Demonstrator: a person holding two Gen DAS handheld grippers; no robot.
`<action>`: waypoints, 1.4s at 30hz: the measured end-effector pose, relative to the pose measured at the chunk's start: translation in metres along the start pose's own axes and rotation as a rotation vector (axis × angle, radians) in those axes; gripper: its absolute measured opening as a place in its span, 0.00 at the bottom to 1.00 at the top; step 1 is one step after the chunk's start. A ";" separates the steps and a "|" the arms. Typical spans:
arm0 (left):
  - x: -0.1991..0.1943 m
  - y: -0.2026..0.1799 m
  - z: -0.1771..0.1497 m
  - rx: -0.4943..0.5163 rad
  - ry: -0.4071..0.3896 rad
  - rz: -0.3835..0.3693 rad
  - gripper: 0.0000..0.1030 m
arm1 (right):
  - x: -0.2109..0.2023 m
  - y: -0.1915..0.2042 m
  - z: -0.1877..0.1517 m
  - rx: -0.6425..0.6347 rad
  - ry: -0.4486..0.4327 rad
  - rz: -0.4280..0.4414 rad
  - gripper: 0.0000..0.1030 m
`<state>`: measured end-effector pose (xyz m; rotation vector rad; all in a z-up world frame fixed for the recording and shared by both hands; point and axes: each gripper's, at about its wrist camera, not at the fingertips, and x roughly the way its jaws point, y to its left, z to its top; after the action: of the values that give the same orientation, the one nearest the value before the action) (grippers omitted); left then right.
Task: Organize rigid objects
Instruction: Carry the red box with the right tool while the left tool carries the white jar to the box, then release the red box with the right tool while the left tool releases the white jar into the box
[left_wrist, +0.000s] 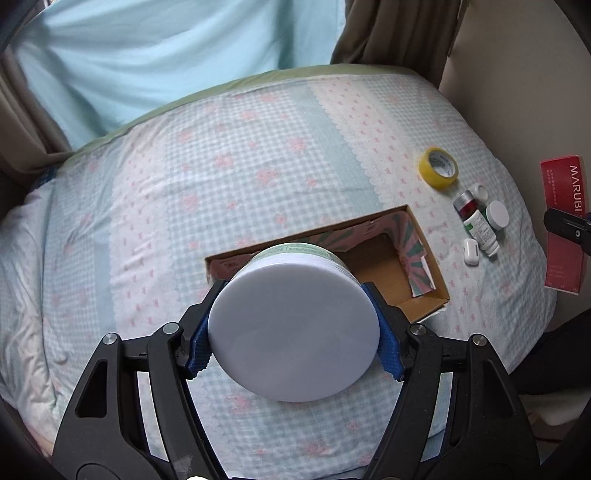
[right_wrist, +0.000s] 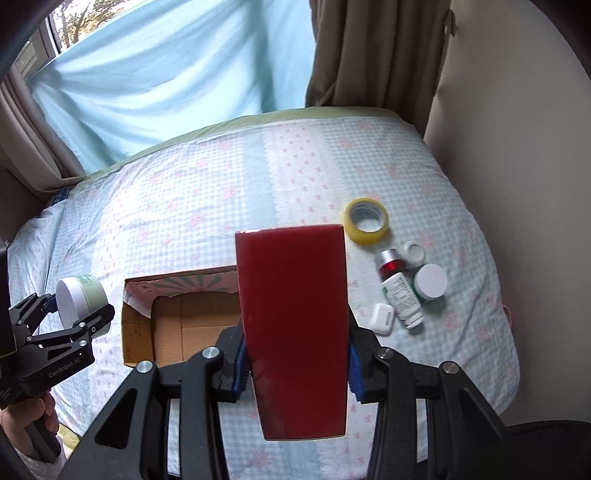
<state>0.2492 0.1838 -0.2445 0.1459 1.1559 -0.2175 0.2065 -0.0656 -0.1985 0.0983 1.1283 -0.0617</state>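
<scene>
left gripper (left_wrist: 295, 325): pads clamped on white-lidded jar (left_wrist: 295, 325), above near edge of cardboard box (left_wrist: 424, 254) | right gripper (right_wrist: 295, 363): clamped on red box (right_wrist: 293, 325), right of it | handling: both likely stiff, light; glossy red faces may slip, grip flat sides; jar by its round wall

cardboard box (right_wrist: 177, 317) 1 | tape roll (right_wrist: 366, 220) 1 | jars (right_wrist: 430, 282) 2 | red box (right_wrist: 295, 325) 1 | earbud case (right_wrist: 381, 318) 1

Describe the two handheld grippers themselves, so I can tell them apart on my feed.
Both look alike: the left gripper and right gripper have matte black linkage arms with silver pivot bolts and blue textured pads. The right wrist view shows white "GenRobot.AI" lettering on the left one's side. No cables or sleeves show.
</scene>
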 end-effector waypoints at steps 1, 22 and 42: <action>0.004 0.008 -0.003 -0.014 0.006 0.003 0.66 | 0.004 0.011 0.000 -0.016 0.007 0.010 0.38; 0.150 0.032 -0.019 -0.143 0.299 0.019 0.66 | 0.189 0.095 0.000 -0.163 0.347 0.232 0.38; 0.249 0.013 -0.003 -0.124 0.490 0.008 0.66 | 0.274 0.093 -0.030 -0.306 0.495 0.206 0.38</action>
<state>0.3456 0.1735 -0.4742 0.0964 1.6522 -0.1033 0.3058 0.0303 -0.4546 -0.0473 1.6014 0.3351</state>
